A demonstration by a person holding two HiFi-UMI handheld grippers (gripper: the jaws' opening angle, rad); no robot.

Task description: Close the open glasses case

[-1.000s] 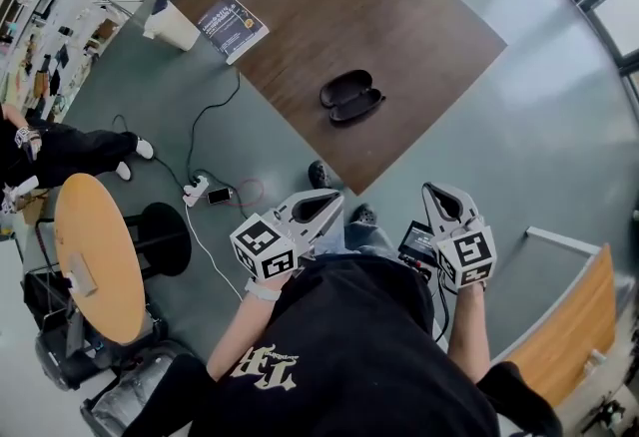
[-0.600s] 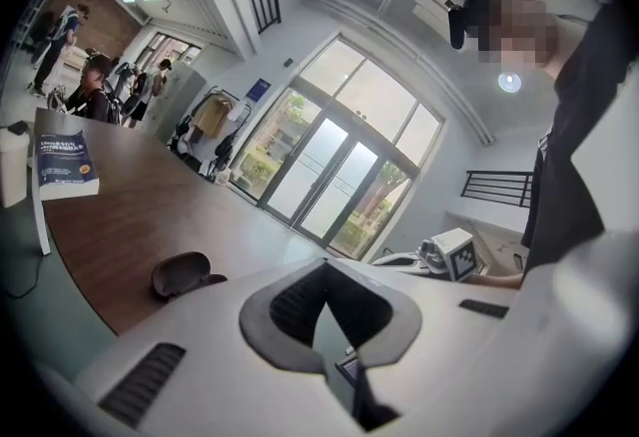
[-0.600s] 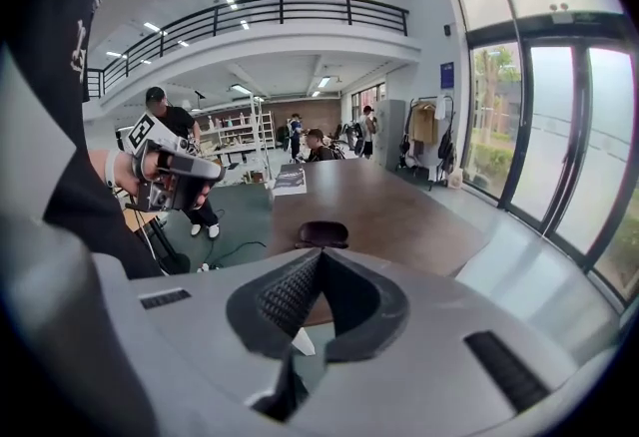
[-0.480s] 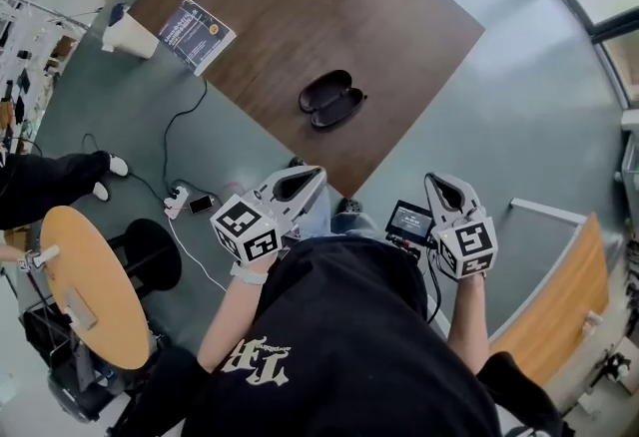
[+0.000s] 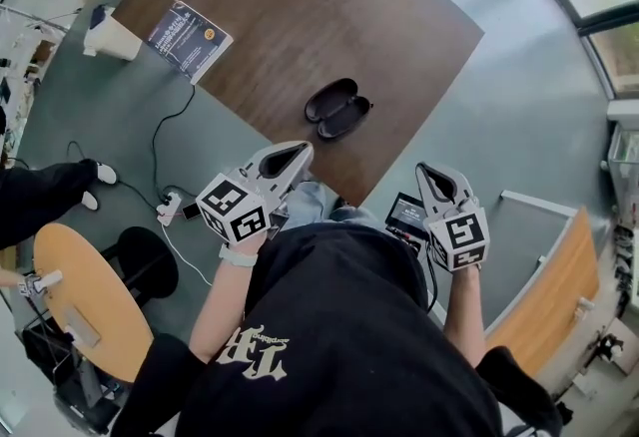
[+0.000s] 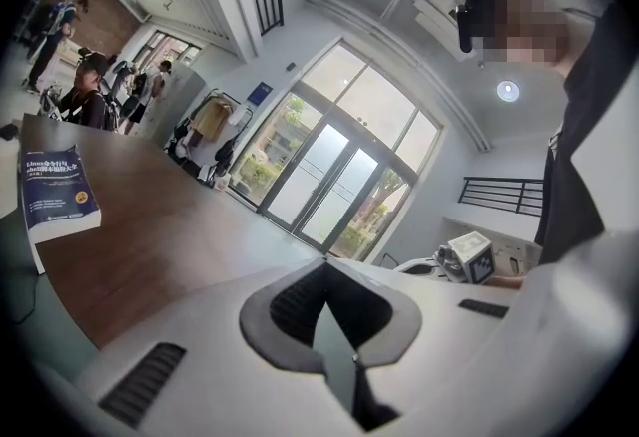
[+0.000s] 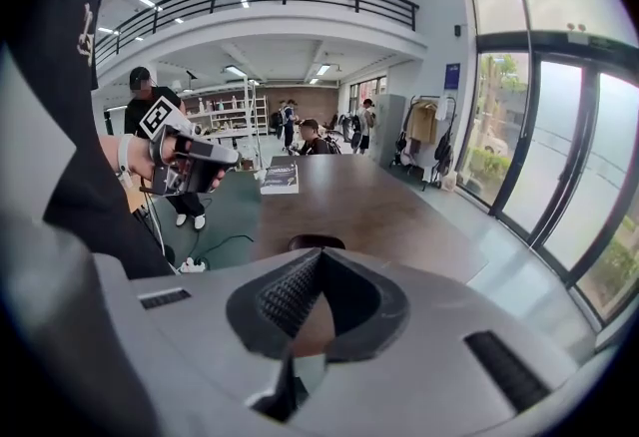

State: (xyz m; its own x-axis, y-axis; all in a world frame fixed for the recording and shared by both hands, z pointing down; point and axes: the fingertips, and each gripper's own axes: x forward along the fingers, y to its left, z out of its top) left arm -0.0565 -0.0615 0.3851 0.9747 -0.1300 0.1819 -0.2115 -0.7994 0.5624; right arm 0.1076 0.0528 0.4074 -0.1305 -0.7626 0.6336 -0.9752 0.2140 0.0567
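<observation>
I stand at the near corner of the brown tabletop [image 5: 329,6] with a gripper in each hand, both held low in front of my body. The open glasses case [image 5: 337,109] lies on the tabletop close to that corner. It is black, its two halves are spread side by side, and nothing touches it. My left gripper [image 5: 297,152] is clenched on nothing, its tips meeting, and it sits by the tabletop's near edge. The case lies just beyond its tips and a little to the right, apart from them. My right gripper [image 5: 428,172] is likewise clenched and empty, held over the grey-green floor [image 5: 539,106] past the tabletop's edge. The case lies ahead of it and to the left, farther off than from the left one. In the right gripper view the case shows as a dark hump right above the meeting tips. A blue book [image 5: 188,36] lies near the tabletop's left edge, well apart from the case.
</observation>
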